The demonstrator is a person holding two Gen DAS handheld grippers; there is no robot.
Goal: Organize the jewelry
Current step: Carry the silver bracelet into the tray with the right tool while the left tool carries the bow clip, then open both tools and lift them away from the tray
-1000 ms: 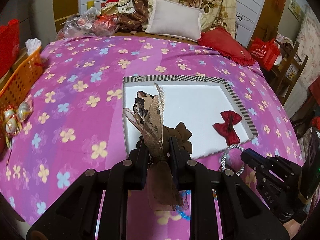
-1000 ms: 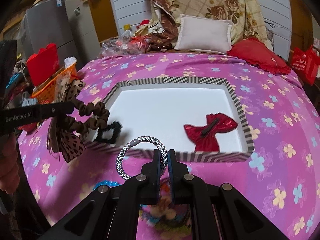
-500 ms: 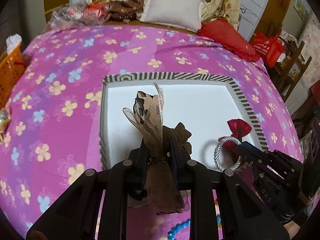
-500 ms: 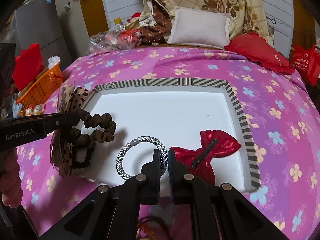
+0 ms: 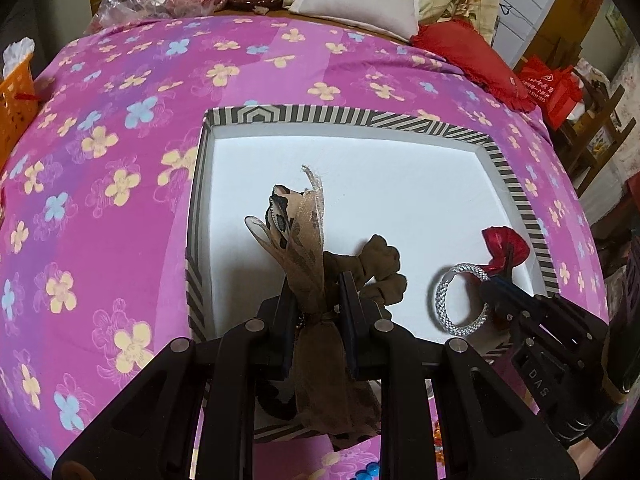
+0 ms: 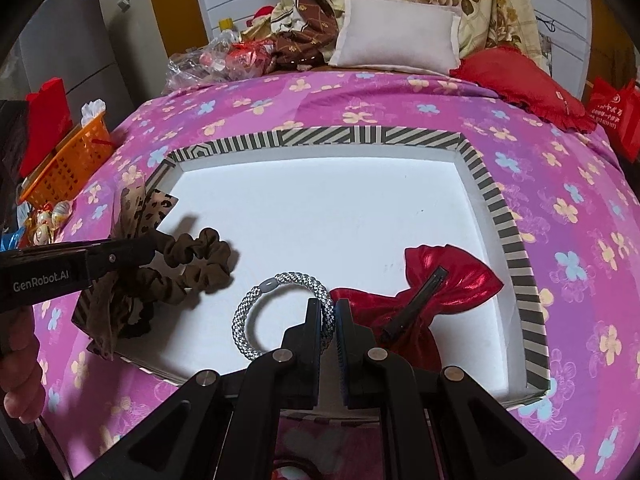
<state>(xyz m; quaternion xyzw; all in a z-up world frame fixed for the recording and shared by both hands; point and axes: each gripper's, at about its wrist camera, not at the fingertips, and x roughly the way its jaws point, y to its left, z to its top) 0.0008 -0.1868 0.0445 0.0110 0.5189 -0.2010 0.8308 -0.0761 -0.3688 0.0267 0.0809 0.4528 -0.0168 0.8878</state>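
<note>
A shallow white tray with a black-and-white striped rim [image 5: 504, 168] [image 6: 504, 216] lies on the pink flowered bedspread. My left gripper [image 5: 316, 284] is shut on a brown scrunchie with leopard-print ribbons [image 5: 300, 240] [image 6: 200, 260], held over the tray's near left part. My right gripper [image 6: 328, 312] is shut on a silver braided hair tie [image 6: 256, 308] [image 5: 444, 296], held over the tray's near middle. A shiny red bow clip [image 6: 436, 292] [image 5: 504, 244] lies in the tray's near right corner.
An orange basket [image 6: 68, 160] stands off the bed's left edge. A white pillow [image 6: 400, 36], a red cushion [image 6: 516, 80] and a pile of cloth and plastic wrap lie at the far end. Blue beads [image 5: 368, 470] lie on the bedspread near me.
Both grippers have moved forward from the tray's near rim to over its white floor, each keeping its hair accessory. The red bow clip has not moved.
</note>
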